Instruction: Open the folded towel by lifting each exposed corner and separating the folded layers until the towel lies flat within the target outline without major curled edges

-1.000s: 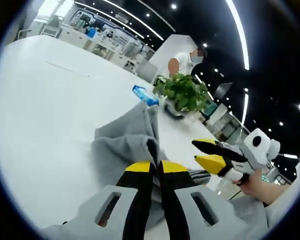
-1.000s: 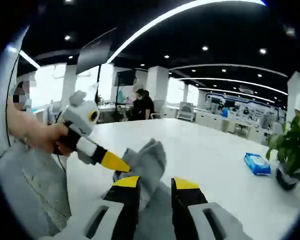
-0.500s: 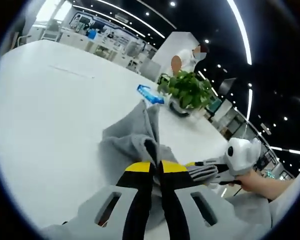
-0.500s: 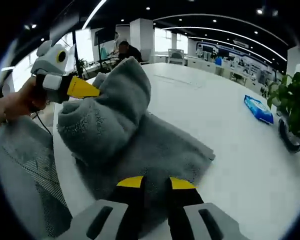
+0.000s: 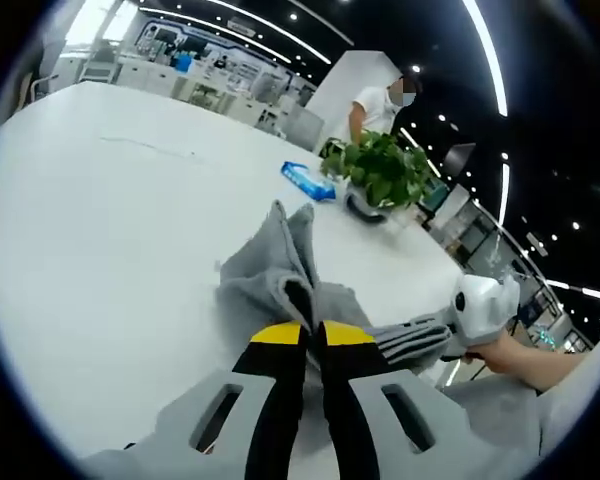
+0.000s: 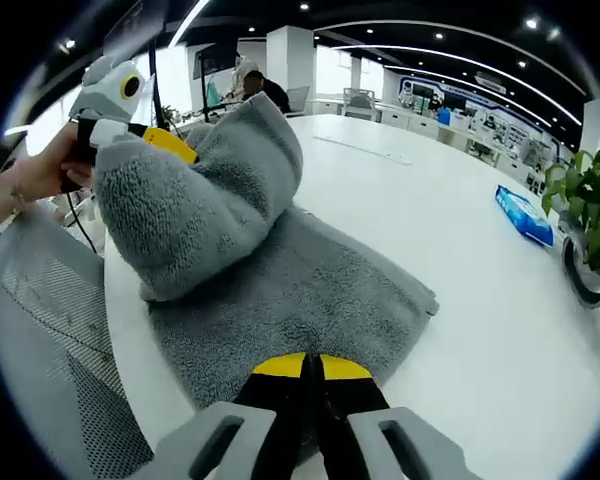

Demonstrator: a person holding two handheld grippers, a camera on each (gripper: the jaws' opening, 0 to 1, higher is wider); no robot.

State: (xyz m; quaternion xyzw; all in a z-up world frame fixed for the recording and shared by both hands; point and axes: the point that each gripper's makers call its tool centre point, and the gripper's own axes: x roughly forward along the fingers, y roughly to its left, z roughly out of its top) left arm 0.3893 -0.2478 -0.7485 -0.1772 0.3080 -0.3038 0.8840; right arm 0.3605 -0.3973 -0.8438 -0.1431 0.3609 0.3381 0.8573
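Two grippers hold one grey towel [image 6: 290,290] on a white table [image 6: 480,260]. Right gripper view: the towel is thick, nubby terry, lying on the table near its edge; its lower layer lies spread flat with a blunt corner pointing toward the table's middle, while an upper layer is raised into a bulky hooded fold on the side of the left gripper [image 6: 165,143]; that gripper's yellow tips meet the top of the raised fold, a hand [image 6: 35,175] behind them; the right gripper [image 6: 308,368] sits at the towel's near edge, its yellow-tipped jaws pressed together with terry between and around them. Left gripper view: the left gripper [image 5: 310,335] has its jaws closed on a gathered ridge of the towel [image 5: 275,270], which rises in upright pleats to two pointed peaks beyond the tips; the right gripper [image 5: 480,310] comes in from the right, held by a hand [image 5: 515,360], its tips buried in striped folds of cloth so its jaws cannot be judged there. Background: a potted plant [image 5: 385,175] and a blue packet [image 5: 308,182] stand on the far table; a mesh chair back [image 6: 50,330] lies beside the table edge.
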